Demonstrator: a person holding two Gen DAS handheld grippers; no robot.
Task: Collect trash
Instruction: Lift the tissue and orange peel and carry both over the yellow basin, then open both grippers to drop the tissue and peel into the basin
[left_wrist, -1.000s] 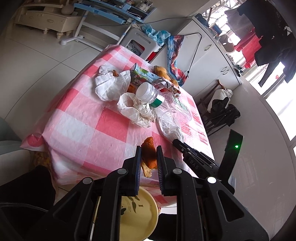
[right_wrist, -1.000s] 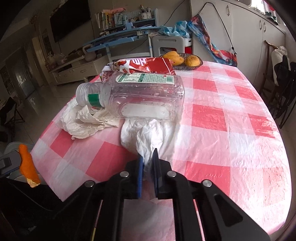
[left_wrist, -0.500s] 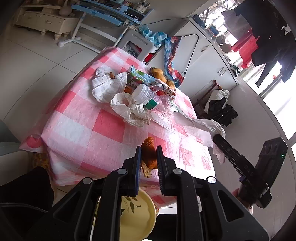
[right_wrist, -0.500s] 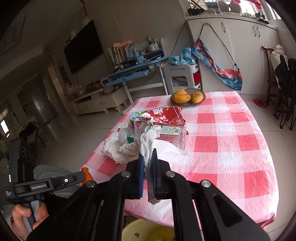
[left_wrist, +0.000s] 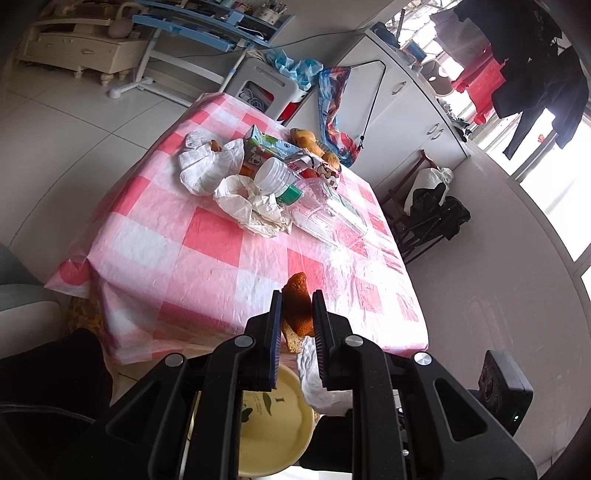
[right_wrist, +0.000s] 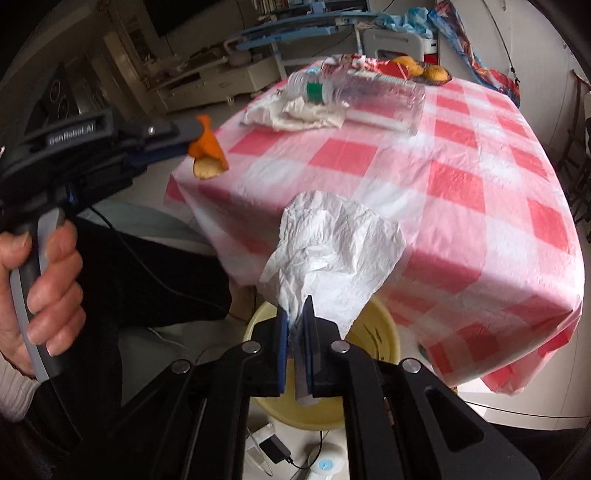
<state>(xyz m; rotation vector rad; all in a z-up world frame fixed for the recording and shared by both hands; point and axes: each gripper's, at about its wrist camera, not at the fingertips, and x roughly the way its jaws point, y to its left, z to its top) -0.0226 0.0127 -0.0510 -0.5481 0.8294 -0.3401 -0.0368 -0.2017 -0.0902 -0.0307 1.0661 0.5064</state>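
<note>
Both grippers loaded over the bin: left gripper (left_wrist: 295, 314) clamped on an orange peel (left_wrist: 298, 306), right gripper (right_wrist: 294, 321) clamped on a crumpled white tissue (right_wrist: 328, 247).

Only my right wrist view shows my left hand (right_wrist: 44, 280) wrapped round its handle at left of frame, with the peel hanging off the tool tip at upper left; only my left wrist view shows the green carton (left_wrist: 271, 146) beyond the bottle. The peel's long axis runs up the frame between my pads. The tissue fans upward from my closed pads, above the yellow bin (right_wrist: 376, 332) at lower centre. A clear plastic bottle (right_wrist: 365, 98) lies on its side, neck toward frame left, on the red-and-white checked tablecloth (right_wrist: 461, 192). The tiled floor (left_wrist: 55, 118) fills the left of my left wrist view, white cabinets (left_wrist: 402, 107) the upper right.
</note>
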